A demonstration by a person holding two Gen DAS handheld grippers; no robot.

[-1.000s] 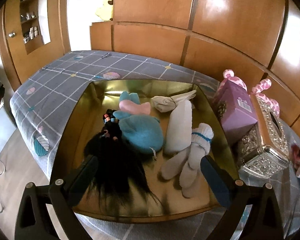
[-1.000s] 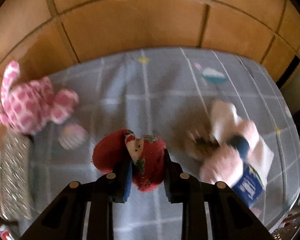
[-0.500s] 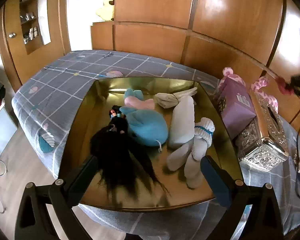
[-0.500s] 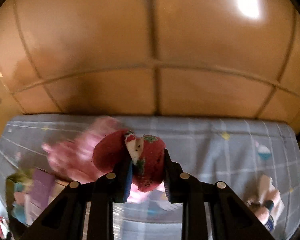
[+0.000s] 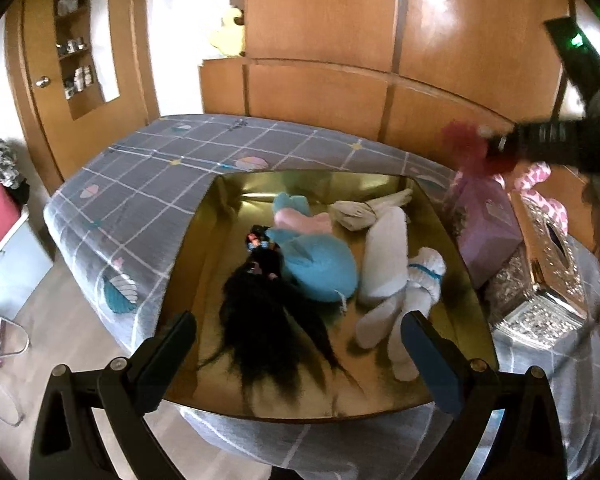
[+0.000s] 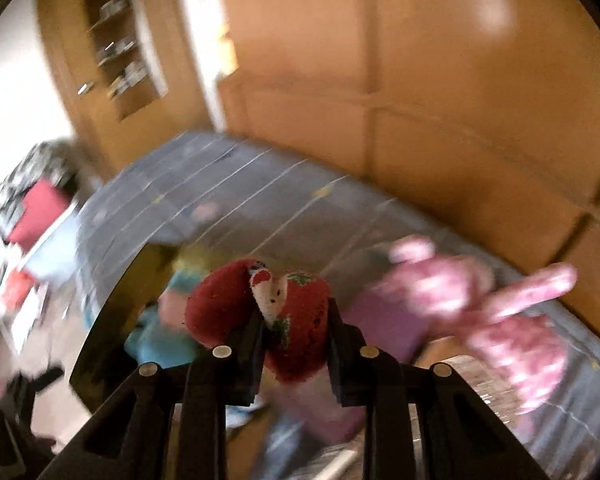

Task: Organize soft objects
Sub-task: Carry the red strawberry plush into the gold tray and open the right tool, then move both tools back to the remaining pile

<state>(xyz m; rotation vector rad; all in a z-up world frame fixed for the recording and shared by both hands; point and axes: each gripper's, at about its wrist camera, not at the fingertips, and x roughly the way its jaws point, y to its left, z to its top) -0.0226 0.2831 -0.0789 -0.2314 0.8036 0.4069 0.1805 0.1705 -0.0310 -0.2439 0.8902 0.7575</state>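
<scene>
A gold tray (image 5: 196, 248) lies on the grey checked bed. In it are a black wig (image 5: 268, 316), a blue and pink plush (image 5: 320, 264), white socks (image 5: 384, 256) and a beige rolled cloth (image 5: 356, 212). My left gripper (image 5: 300, 344) is open and empty above the tray's near edge. My right gripper (image 6: 292, 328) is shut on a red strawberry plush (image 6: 296, 312) and holds it in the air. It shows blurred at the upper right of the left wrist view (image 5: 480, 148), beyond the tray's far right corner.
A purple box (image 5: 488, 224), a silver tissue box (image 5: 548, 280) and a pink spotted plush (image 5: 540, 188) stand right of the tray. Wooden wall panels (image 5: 340, 92) run behind the bed. The bed edge and floor (image 5: 60, 312) are at the left.
My right gripper has swung left with the strawberry plush, from over the right side of the bed toward the tray, and has entered the left wrist view. My left gripper has stayed nearly still.
</scene>
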